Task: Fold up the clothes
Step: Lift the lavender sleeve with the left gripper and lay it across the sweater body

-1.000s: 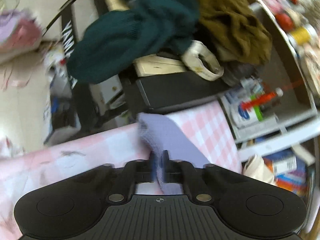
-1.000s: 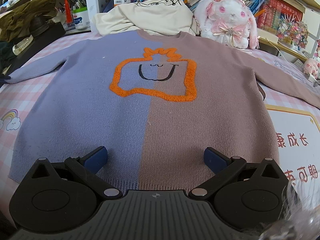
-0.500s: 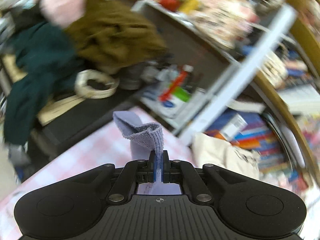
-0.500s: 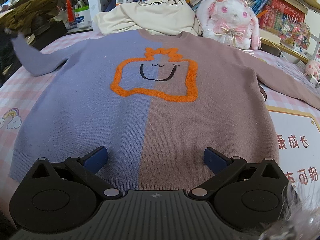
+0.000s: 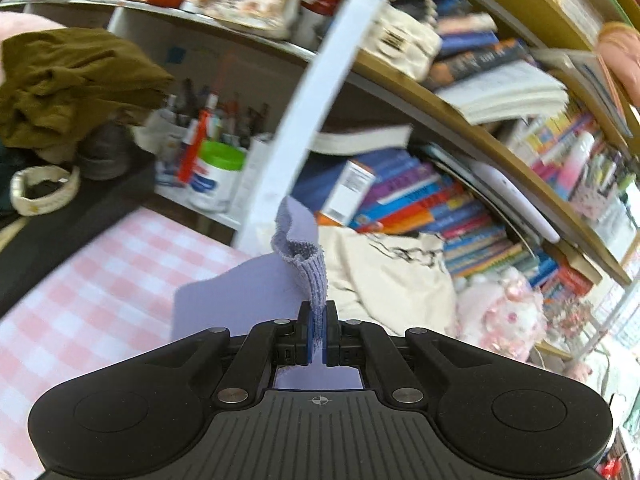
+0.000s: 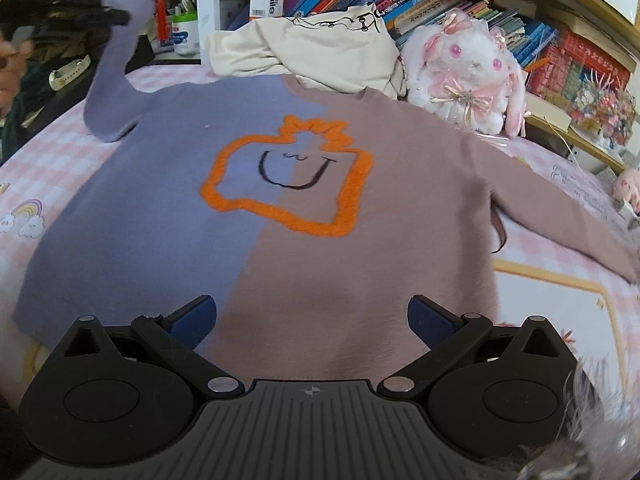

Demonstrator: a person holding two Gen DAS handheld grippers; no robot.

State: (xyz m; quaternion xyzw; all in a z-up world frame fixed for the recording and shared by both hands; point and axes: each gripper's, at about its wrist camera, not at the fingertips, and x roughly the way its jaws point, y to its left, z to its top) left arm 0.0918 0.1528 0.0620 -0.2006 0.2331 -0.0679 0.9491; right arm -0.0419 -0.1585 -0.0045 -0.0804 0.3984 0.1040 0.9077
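Knit sweater (image 6: pixel 280 220) ×1 | left claw (image 5: pixel 318 334) pinching cuff (image 5: pixel 314 280) | right claw (image 6: pixel 312 320) spread | garments ×2

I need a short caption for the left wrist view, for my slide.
Left gripper pinches the sweater's lavender sleeve cuff, lifted above the pink checked cloth.

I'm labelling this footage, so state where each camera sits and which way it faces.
Left wrist: rides the left tongs, facing the bookshelf; its shut fingers pinch the lilac sleeve cuff.
Right wrist: rides the right tongs, open, low over the sweater hem, facing the shelves.
Shared: the raised sleeve, cream garment, plush rabbit.
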